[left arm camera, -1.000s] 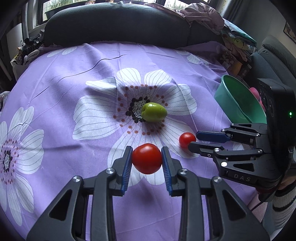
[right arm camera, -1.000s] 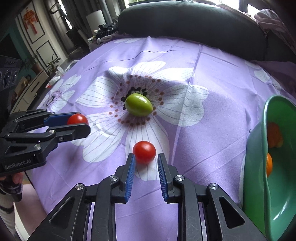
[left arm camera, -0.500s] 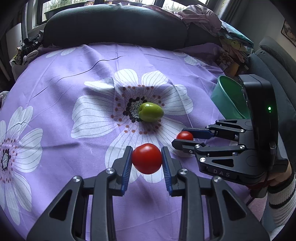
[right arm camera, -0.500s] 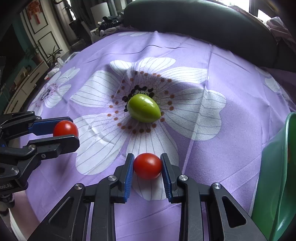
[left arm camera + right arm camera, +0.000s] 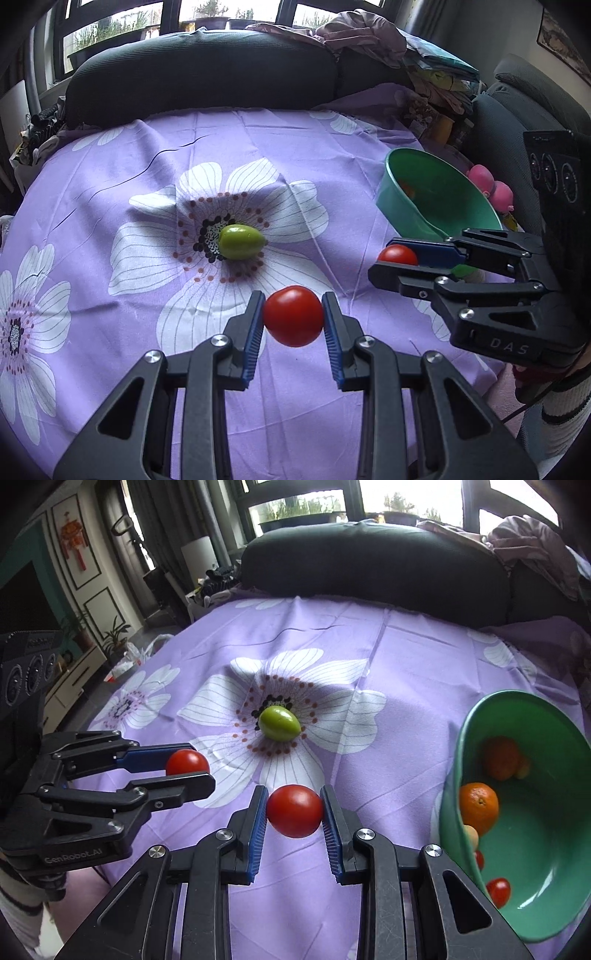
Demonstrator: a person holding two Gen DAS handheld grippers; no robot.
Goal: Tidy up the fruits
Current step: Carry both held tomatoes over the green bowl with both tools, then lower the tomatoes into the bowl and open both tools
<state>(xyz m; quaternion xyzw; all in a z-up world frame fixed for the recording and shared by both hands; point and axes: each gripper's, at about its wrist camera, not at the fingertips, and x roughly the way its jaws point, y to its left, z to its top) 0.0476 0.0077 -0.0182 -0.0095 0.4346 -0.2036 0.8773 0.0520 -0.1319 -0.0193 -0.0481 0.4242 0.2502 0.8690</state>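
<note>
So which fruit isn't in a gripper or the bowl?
The green fruit, alone on the cloth's flower; both loose tomatoes are gripped, the oranges sit in the bowl.

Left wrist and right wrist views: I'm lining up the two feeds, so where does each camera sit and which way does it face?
Left wrist: on the left gripper, looking along its fingers over the purple cloth; it grips a red tomato; right gripper at right.
Right wrist: on the right gripper, gripping a second tomato; left gripper at left.
Shared: green fruit, green bowl.
</note>
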